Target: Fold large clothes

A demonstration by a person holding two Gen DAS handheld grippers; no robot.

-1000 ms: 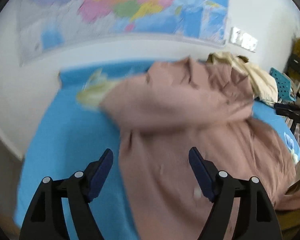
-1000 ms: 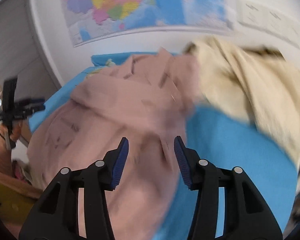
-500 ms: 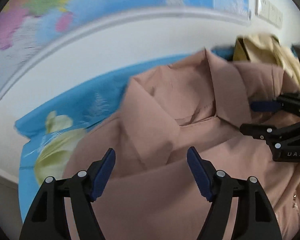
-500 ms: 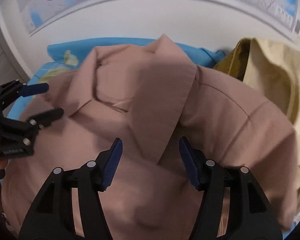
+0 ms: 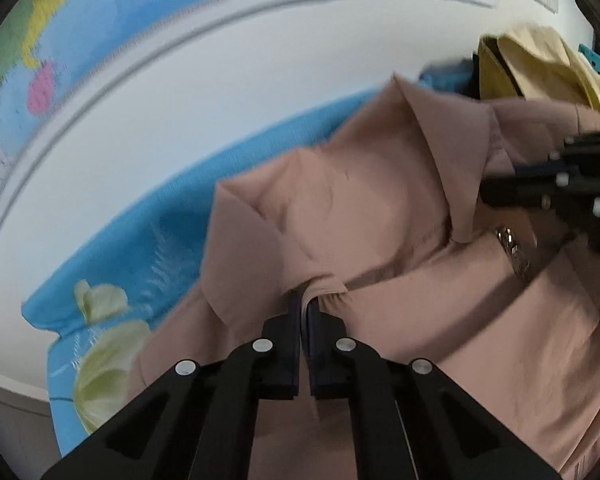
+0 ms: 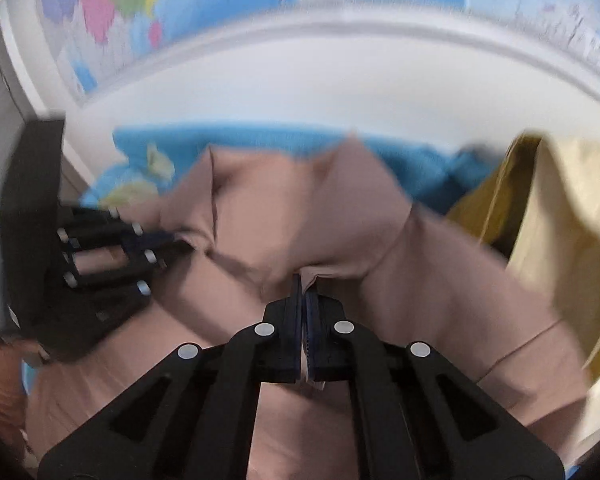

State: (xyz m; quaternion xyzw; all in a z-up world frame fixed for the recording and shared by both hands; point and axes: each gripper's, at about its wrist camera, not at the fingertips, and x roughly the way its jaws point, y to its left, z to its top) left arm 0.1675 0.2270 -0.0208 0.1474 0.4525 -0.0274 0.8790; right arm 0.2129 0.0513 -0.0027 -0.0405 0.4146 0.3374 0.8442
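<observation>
Behind the work, a world map (image 5: 40, 60) is hanging on a white wall, and a blue sheet (image 5: 148, 248) with pale leaf prints is covering the surface we are working on.

We are holding the left gripper (image 5: 304, 304) with its jaws having just been closing, and they are now clamping a small pleat of the pink coat (image 5: 360, 208) just below the left collar flap. We are holding the right gripper (image 6: 303, 288) likewise: its jaws have just been closing too, and a pinch of the same cloth under the right collar flap is sitting between them. Each gripper is showing in the other's view, off to the side, so the two grips are lying near one another across the neckline.

Outward from the grips, the coat is lying spread on the sheet, collar toward the wall. A cream garment (image 6: 560, 220) is lying heaped beside its right shoulder, touching or overlapping it; we cannot tell which.

Handling, as we are judging it: the cloth is bunching readily at the jaws, so it is soft and limp, probably middling in weight, and it is likely to sag between the two holds. A thin pinch may be slipping under load; the seamed collar base and shoulders are looking like the firmer places to hold. A metal chain (image 5: 514, 252) near the front may be snagging.
</observation>
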